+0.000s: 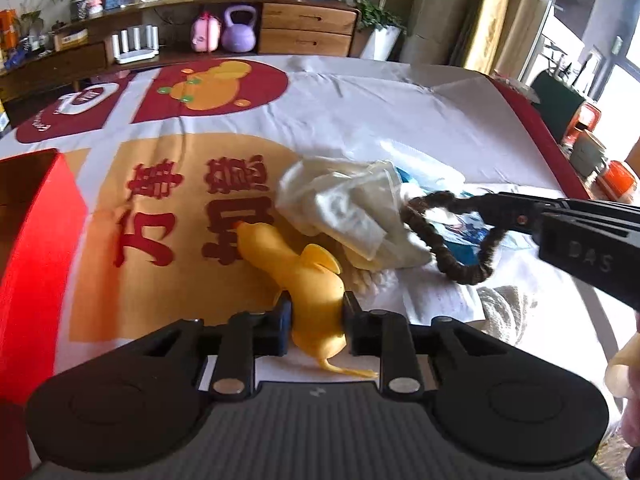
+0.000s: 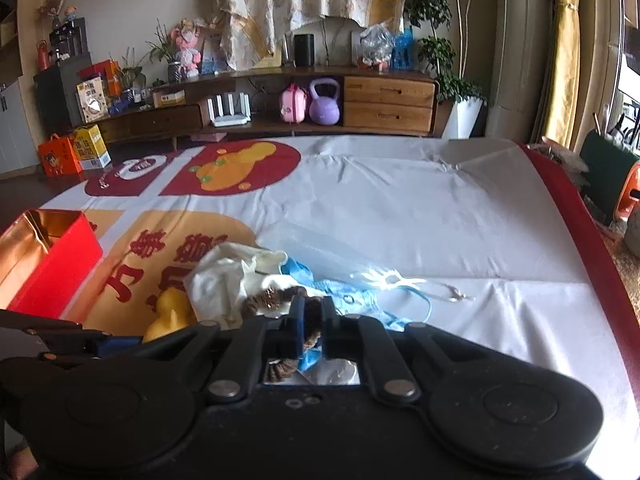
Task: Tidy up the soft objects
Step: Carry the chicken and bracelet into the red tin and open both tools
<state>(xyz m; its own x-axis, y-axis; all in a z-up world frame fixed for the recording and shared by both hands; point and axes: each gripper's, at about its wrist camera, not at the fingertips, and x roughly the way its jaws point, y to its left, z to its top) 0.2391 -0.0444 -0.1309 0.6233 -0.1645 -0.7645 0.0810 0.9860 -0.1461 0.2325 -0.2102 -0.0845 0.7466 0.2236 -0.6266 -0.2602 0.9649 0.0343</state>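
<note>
The yellow rubber chicken (image 1: 308,276) lies on the bench (image 1: 360,120), on the orange part of the printed cloth near the front edge. The left gripper (image 1: 316,316) is clenched on its body, one pad on each side, & the toy's thin legs stick out under the fingers (image 1: 285,320). Its beak end points toward the far left.

Just beside it, to the right, is a heap of soft stuff: a crumpled white cloth (image 1: 340,208), w/ a blue cloth (image 2: 340,292) showing behind it. A brown braided loop (image 1: 444,240) lies across the heap's right side. The right gripper (image 2: 310,320) is clenched on that loop; in the right wrist view the braid sits tight between the two fingers (image 2: 298,328), & a bit of blue cloth shows there too. In the left wrist view this gripper (image 1: 496,216) comes in from the right edge.

A red box (image 2: 52,264) w/ a shiny gold inside stands open at the bench's left edge, apart from the heap. A small knitted white thing (image 1: 504,304) lies near the front right, below the braid
</note>
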